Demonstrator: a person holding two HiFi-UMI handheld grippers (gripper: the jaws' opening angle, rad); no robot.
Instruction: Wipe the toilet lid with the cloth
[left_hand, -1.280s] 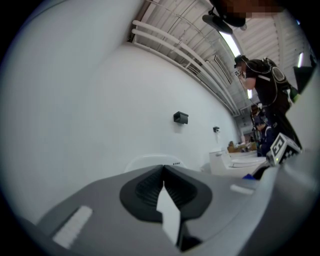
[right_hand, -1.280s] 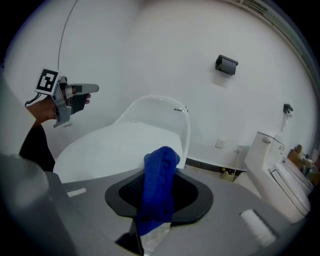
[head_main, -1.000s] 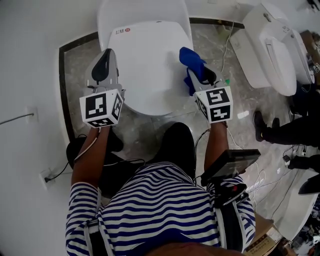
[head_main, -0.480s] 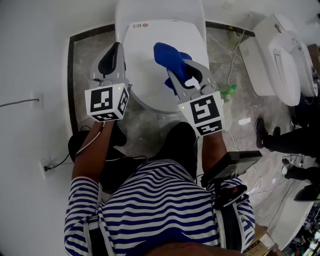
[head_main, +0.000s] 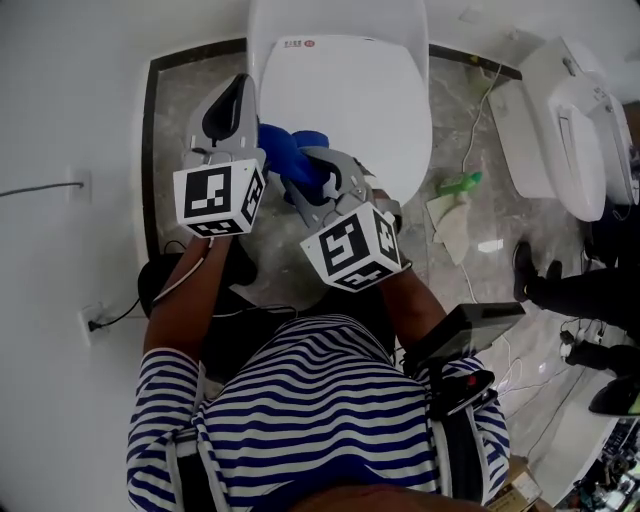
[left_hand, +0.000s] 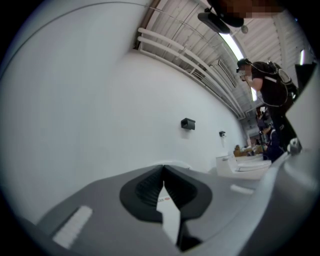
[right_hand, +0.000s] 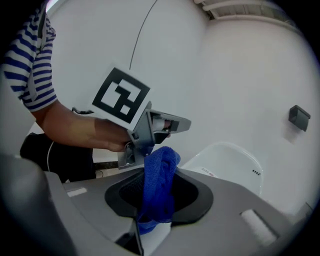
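The white toilet lid (head_main: 350, 110) lies closed below me. My right gripper (head_main: 305, 170) is shut on a bunched blue cloth (head_main: 285, 150), pressed at the lid's front left edge. In the right gripper view the cloth (right_hand: 159, 180) hangs between the jaws of the right gripper (right_hand: 157, 195), with the lid (right_hand: 225, 160) beyond and the left gripper's marker cube (right_hand: 121, 97) close by. My left gripper (head_main: 238, 90) hovers beside the lid's left rim, just left of the cloth. Its jaws are shut on nothing in the left gripper view (left_hand: 163, 172).
A second white toilet (head_main: 575, 120) stands at the right. A green object (head_main: 460, 183) and a white cable lie on the marble floor between the two toilets. A wall socket (head_main: 95, 322) is at the left. A person's shoes (head_main: 525, 270) are at the right.
My right gripper has carried the cloth from the lid's right side across to its front left edge, ending beside the left gripper. The left gripper has hardly moved.
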